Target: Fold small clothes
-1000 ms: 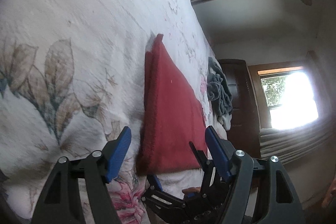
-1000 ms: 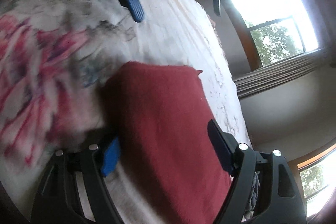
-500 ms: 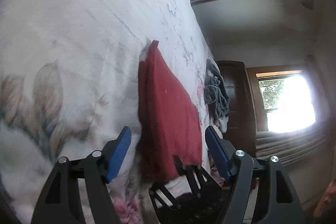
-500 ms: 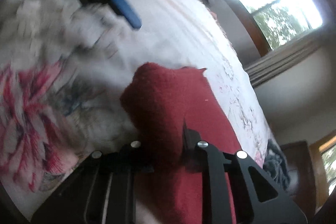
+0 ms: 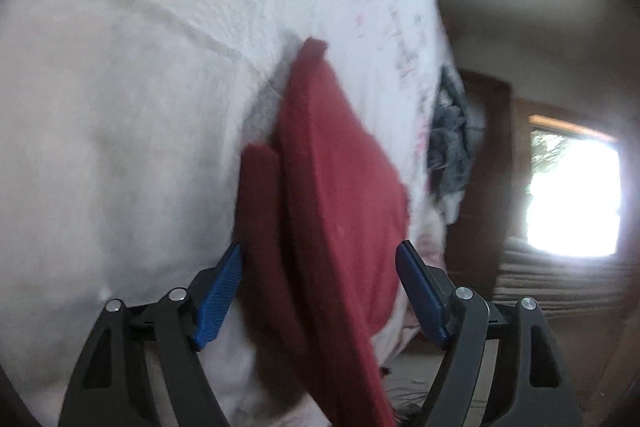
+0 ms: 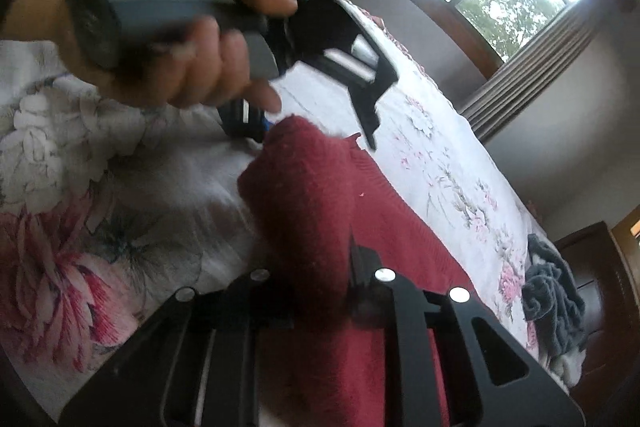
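I am working the red cloth (image 6: 304, 195) on the bed (image 6: 440, 155), and my right tool (image 6: 320, 287) is pinching a raised fold of it: its jaws are drawn together on the cloth, and the bunched edge is rising straight ahead of that tool, up and away from the quilt. The rest of the cloth is lying flat beyond and to the right of the tool, its long axis running away from me toward the far end of the bed.

My left tool (image 5: 320, 291) is standing with its jaws apart, the blue pads (image 5: 218, 295) wide on either side of the cloth and gripping nothing. From that tool the cloth (image 5: 340, 195) is directly ahead, between the fingers, its long axis pointing forward along them; a darker fold is lifting on the left side of it, nearest the left pad. In the right view, the hand (image 6: 168, 27) holding the left tool is hovering past the lifted fold, at the cloth's far corner.

I am judging this as the start of a fold: the right tool has the near edge, and the left is the nearer one to the opposite corner, so the coming move is turning on the left tool closing on that corner before both carry the edge along the long axis. The view is blurred, so I cannot tell how many layers the right tool is holding.

A grey bundle (image 6: 556, 291) is lying well off toward the far right of the bed.
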`<state>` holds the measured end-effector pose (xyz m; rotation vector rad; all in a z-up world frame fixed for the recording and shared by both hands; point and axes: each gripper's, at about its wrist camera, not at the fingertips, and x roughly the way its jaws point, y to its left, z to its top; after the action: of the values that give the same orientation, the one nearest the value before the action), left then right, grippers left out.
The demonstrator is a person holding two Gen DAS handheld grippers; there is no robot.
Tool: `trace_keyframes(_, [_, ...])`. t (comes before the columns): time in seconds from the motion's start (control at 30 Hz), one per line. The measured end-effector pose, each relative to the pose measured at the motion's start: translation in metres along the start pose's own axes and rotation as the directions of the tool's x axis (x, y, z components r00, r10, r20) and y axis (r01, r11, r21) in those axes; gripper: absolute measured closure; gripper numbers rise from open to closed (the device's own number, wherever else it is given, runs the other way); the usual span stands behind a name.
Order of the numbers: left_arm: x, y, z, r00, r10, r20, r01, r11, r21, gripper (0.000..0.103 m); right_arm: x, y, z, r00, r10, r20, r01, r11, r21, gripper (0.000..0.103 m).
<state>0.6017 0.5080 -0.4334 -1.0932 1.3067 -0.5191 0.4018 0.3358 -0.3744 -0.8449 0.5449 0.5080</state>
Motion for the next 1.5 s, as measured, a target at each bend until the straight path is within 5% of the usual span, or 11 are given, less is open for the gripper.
trace_keyframes(0.17, [0.018,-0.013,0.011,0.996,0.068,-0.053,-0.065,0.997,0.048,0.029,-0.005,-0.01,0.002,1.0,0.005,0.011,-0.005,0.999,0.041,0.087])
trace_keyframes(0.2, [0.021,-0.018,0.011,0.995,0.08,-0.057,-0.077,0.995,0.064,0.034,-0.005,-0.011,0.002,1.0,0.006,0.011,-0.006,0.999,0.046,0.087])
trace_keyframes(0.27, [0.027,-0.026,0.013,0.992,0.11,-0.067,-0.104,0.991,0.083,0.061,-0.006,-0.013,0.002,1.0,0.008,0.013,-0.009,0.998,0.059,0.087])
trace_keyframes(0.37, [0.027,-0.03,0.014,0.988,0.142,-0.068,-0.135,0.986,0.095,0.082,-0.006,-0.014,0.002,1.0,0.013,0.014,-0.014,0.998,0.067,0.087])
trace_keyframes(0.43, [0.025,-0.033,0.014,0.984,0.165,-0.067,-0.157,0.982,0.104,0.086,-0.007,-0.015,0.002,1.0,0.015,0.015,-0.016,0.997,0.078,0.087])
trace_keyframes(1.5, [0.014,-0.205,-0.019,0.945,0.327,0.007,-0.31,0.889,0.338,0.088,-0.068,-0.095,0.004,0.998,0.003,0.061,-0.024,0.939,0.342,0.087])
